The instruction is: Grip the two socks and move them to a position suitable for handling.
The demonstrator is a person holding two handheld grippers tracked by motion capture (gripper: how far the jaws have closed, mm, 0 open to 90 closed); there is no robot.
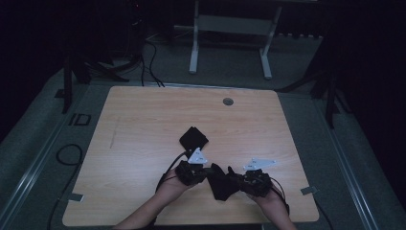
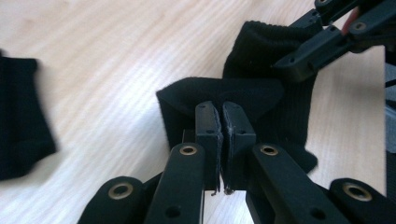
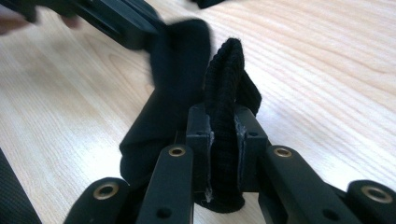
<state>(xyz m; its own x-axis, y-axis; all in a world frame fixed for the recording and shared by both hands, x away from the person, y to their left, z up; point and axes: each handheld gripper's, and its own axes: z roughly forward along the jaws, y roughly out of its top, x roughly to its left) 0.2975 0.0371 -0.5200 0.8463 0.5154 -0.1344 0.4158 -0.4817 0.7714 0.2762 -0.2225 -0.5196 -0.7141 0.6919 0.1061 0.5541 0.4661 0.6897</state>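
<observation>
1. Two black socks on the table [image 1: 143, 115]: a folded sock [image 1: 194, 137] lies flat just beyond the left gripper [image 1: 207, 173]; the held sock [image 1: 221, 182] hangs between both grippers, near the table's front edge.
2. Left gripper: jaws pressed together, pinching a thin edge of the held sock [image 2: 219, 95].
3. Right gripper [image 1: 235, 178]: jaws clamped on a thick ribbed fold [image 3: 224, 93], likely the cuff.
4. Progress, my read: one sock done, this one mid-fold; still to flatten and set down.
5. Pose: hands enter from the front edge, grippers pointing inward at each other, sock partly off the table.
</observation>
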